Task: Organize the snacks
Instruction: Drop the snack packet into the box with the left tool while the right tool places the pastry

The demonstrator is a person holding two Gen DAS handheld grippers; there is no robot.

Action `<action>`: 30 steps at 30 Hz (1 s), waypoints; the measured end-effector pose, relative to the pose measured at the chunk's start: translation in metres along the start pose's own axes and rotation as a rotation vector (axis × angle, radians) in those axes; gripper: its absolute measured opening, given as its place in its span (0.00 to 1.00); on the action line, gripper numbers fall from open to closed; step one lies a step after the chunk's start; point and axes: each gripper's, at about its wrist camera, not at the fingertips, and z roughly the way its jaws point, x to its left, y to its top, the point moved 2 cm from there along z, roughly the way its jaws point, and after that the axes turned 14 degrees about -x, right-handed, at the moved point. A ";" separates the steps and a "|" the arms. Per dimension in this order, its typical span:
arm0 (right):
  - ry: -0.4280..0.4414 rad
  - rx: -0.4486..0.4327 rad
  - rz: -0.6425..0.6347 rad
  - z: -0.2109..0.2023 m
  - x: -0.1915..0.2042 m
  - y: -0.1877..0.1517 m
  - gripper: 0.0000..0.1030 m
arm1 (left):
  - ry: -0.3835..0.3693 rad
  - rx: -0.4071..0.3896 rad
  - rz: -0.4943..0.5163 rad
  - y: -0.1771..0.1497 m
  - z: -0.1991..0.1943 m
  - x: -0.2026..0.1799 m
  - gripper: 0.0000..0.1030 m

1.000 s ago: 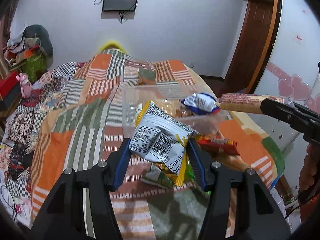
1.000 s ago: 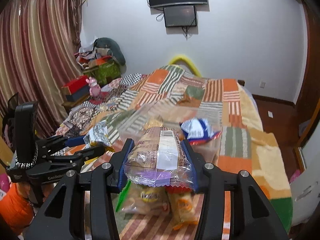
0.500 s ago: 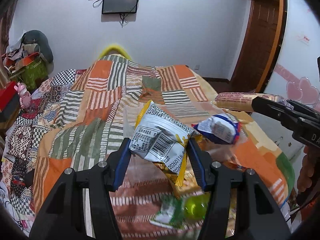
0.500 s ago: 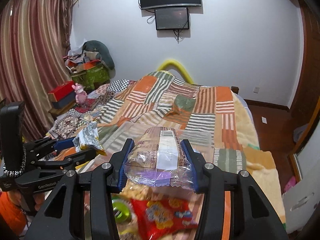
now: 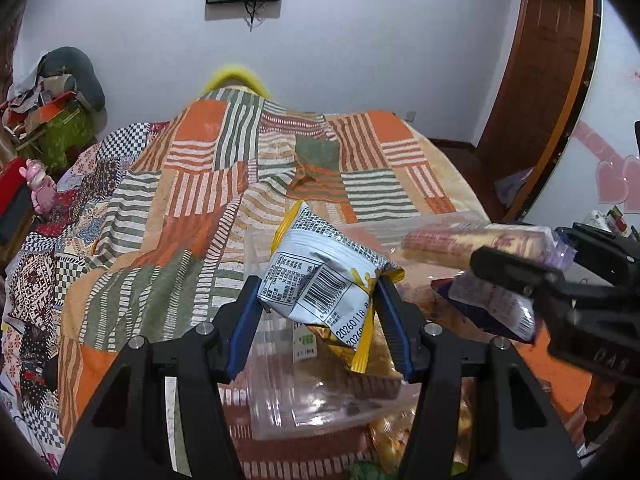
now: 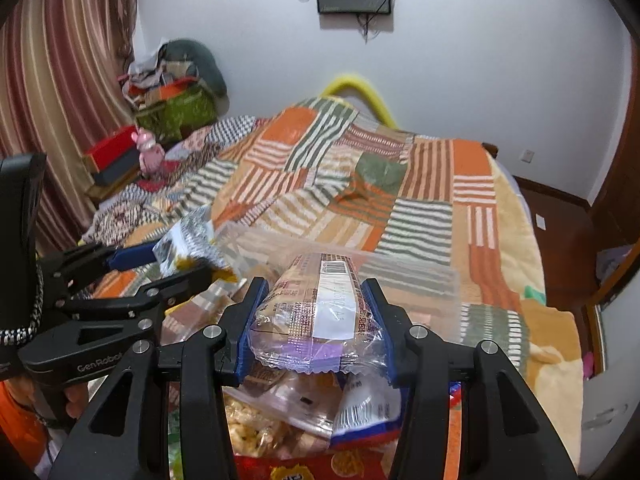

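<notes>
My left gripper (image 5: pixel 316 308) is shut on a white and yellow snack bag (image 5: pixel 320 284) with a barcode, held above a clear plastic box (image 5: pixel 280 344) on the bed. My right gripper (image 6: pixel 316 320) is shut on a brown and purple biscuit pack (image 6: pixel 320 312) over the same clear box (image 6: pixel 404 272). In the left wrist view the biscuit pack (image 5: pixel 480 244) and right gripper (image 5: pixel 516 276) show at the right. In the right wrist view the left gripper (image 6: pixel 160 264) and its bag (image 6: pixel 188 244) show at the left. Several snack packets (image 6: pixel 260 432) lie below.
A patchwork quilt (image 5: pixel 208 200) covers the bed. A blue and white packet (image 5: pixel 496 308) lies under the right gripper. A red snack bag (image 6: pixel 320 468) lies at the near edge. Clutter and a pink toy (image 5: pixel 38 184) sit at the left; a wooden door (image 5: pixel 536 92) stands at the right.
Both grippers have come closer together over the clear box, still holding their packs. The views have tilted down toward the snack pile.
</notes>
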 end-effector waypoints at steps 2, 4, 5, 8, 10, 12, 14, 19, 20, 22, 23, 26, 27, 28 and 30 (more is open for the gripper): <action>0.003 0.022 -0.012 0.005 0.001 -0.002 0.44 | 0.007 0.015 0.006 -0.001 0.008 0.000 0.55; -0.004 0.042 -0.015 0.010 -0.001 -0.004 0.48 | 0.016 0.037 0.000 -0.003 0.015 0.001 0.55; -0.001 0.047 -0.004 0.010 -0.002 -0.004 0.49 | 0.016 0.046 -0.008 -0.004 0.017 0.002 0.56; 0.013 0.050 0.021 0.006 -0.005 -0.005 0.51 | 0.004 0.049 -0.017 -0.007 0.015 0.001 0.58; 0.006 0.040 0.015 0.000 -0.007 -0.005 0.52 | 0.001 0.042 -0.008 -0.007 0.010 0.000 0.58; 0.002 0.029 0.008 -0.008 -0.008 -0.005 0.53 | -0.007 0.033 0.001 -0.006 0.001 -0.003 0.59; -0.003 0.010 0.002 -0.019 -0.009 -0.004 0.54 | -0.013 0.024 0.011 -0.005 -0.008 -0.005 0.61; -0.010 -0.041 -0.002 -0.048 -0.014 0.001 0.57 | -0.025 0.002 0.033 -0.007 -0.038 -0.010 0.62; -0.014 -0.051 -0.007 -0.055 -0.015 0.000 0.57 | -0.026 -0.001 0.041 -0.008 -0.044 -0.012 0.63; -0.020 -0.063 -0.013 -0.065 -0.016 -0.002 0.58 | -0.027 -0.004 0.061 -0.012 -0.055 -0.014 0.64; -0.024 -0.068 -0.016 -0.070 -0.016 -0.003 0.59 | -0.026 -0.003 0.071 -0.014 -0.060 -0.016 0.65; -0.032 -0.078 -0.030 -0.084 -0.016 -0.010 0.64 | -0.028 0.006 0.088 -0.023 -0.072 -0.018 0.66; -0.039 -0.080 -0.038 -0.088 -0.016 -0.013 0.65 | -0.029 0.013 0.096 -0.028 -0.076 -0.019 0.66; -0.042 -0.079 -0.044 -0.091 -0.015 -0.017 0.67 | -0.028 0.020 0.104 -0.033 -0.080 -0.019 0.66; -0.046 -0.073 -0.053 -0.095 -0.015 -0.024 0.71 | -0.027 0.033 0.115 -0.043 -0.085 -0.020 0.67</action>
